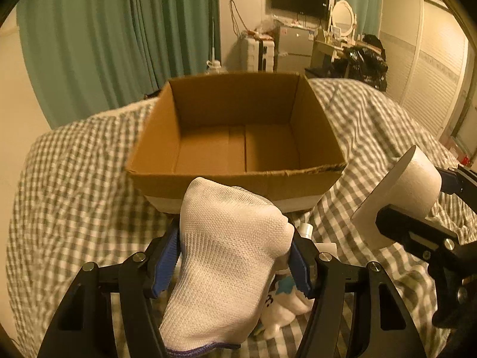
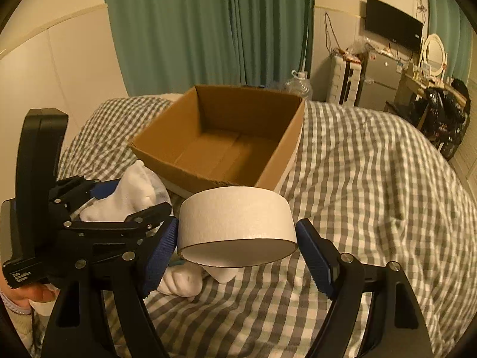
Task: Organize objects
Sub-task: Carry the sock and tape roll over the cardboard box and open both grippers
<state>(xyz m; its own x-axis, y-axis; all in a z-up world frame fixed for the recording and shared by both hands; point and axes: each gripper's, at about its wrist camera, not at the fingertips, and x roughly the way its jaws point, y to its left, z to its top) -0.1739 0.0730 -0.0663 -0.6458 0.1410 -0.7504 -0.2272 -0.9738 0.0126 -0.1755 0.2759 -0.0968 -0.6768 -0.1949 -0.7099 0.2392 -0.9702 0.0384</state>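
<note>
An open, empty cardboard box (image 1: 238, 137) stands on the checked bed cover; it also shows in the right wrist view (image 2: 226, 146). My left gripper (image 1: 235, 256) is shut on a white sock (image 1: 229, 262), held above the bed just in front of the box. My right gripper (image 2: 237, 244) is shut on a white roll of tape (image 2: 238, 223), held above the bed near the box's front corner. In the left wrist view the tape roll (image 1: 402, 191) and right gripper sit at the right. In the right wrist view the sock (image 2: 134, 197) and left gripper sit at the left.
More white items, one with a blue print (image 1: 283, 301), lie on the bed under my left gripper; they also show under the tape roll (image 2: 182, 280). Green curtains (image 1: 119, 29) hang behind the bed. A fridge, TV and dresser stand at the back right.
</note>
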